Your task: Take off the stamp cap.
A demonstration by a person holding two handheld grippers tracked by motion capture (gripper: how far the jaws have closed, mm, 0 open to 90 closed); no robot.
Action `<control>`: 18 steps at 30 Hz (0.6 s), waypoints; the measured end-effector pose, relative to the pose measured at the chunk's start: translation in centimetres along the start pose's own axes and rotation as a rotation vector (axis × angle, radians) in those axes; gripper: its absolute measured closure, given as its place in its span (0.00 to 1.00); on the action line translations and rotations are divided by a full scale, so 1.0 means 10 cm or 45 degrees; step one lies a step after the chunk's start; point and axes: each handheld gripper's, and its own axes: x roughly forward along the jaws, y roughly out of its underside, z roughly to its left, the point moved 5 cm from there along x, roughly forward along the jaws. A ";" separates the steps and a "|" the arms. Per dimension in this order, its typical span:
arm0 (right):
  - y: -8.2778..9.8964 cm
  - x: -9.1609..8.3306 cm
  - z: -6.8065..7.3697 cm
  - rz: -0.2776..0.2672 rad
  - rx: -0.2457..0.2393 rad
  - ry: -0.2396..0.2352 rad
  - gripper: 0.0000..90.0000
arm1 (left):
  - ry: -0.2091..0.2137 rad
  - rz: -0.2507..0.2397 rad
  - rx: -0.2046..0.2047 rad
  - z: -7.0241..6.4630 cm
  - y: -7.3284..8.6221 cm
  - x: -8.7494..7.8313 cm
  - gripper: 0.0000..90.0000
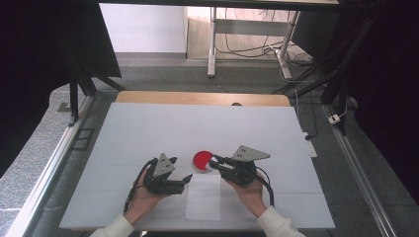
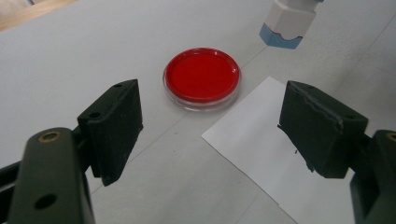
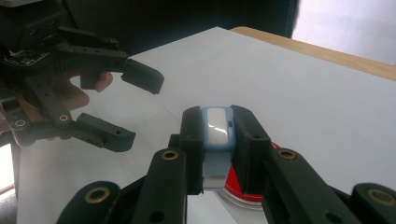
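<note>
L gripper (image 1: 187, 178) sits at the near-left of the white table (image 1: 148, 128), held in the person's left hand (image 1: 143, 195), jaws spread wide w/ nothing between them; in the left gripper view the two black pads (image 2: 116, 123) frame bare table, w/ the red dish (image 2: 201, 77) ahead, closer to the left pad, and the corner of a white paper sheet (image 2: 261, 140) reaching in toward the right pad. R gripper (image 1: 213, 159), in the right hand (image 1: 252, 192), is clenched on a small blue-and-white block (image 3: 217, 128); the right gripper view shows both pads pressed against its blue sides, white face up, block upright. The dish lies flat on the table, round, clear rim, red inside; in the high view it's just past the paper's far edge, btwn the two grippers, w/ the R gripper's tips at its right rim. From the left gripper view the block hangs above the table beyond the dish, apart from it. In the right gripper view part of the dish peeks out under the clamped jaws, and the L gripper is seen at upper left, jaws gaping. Grey plate (image 1: 251, 153) tops the R gripper.
</note>
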 end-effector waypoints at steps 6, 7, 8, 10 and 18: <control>0.01 0.01 0.00 0.002 -0.001 0.004 0.83 | 0.013 0.002 0.007 -0.03 -0.02 0.05 0.24; 0.01 0.01 -0.01 0.002 0.000 0.004 0.83 | 0.016 0.001 0.008 -0.04 -0.03 0.05 0.24; 0.01 0.01 -0.01 0.002 0.001 0.005 0.83 | 0.017 0.001 0.010 -0.04 -0.03 0.06 0.24; 0.01 0.01 -0.01 0.002 0.001 0.006 0.83 | 0.023 0.000 0.013 -0.06 -0.04 0.08 0.24; 0.02 0.02 -0.01 0.007 0.001 0.010 0.83 | 0.041 0.000 0.029 -0.11 -0.08 0.14 0.24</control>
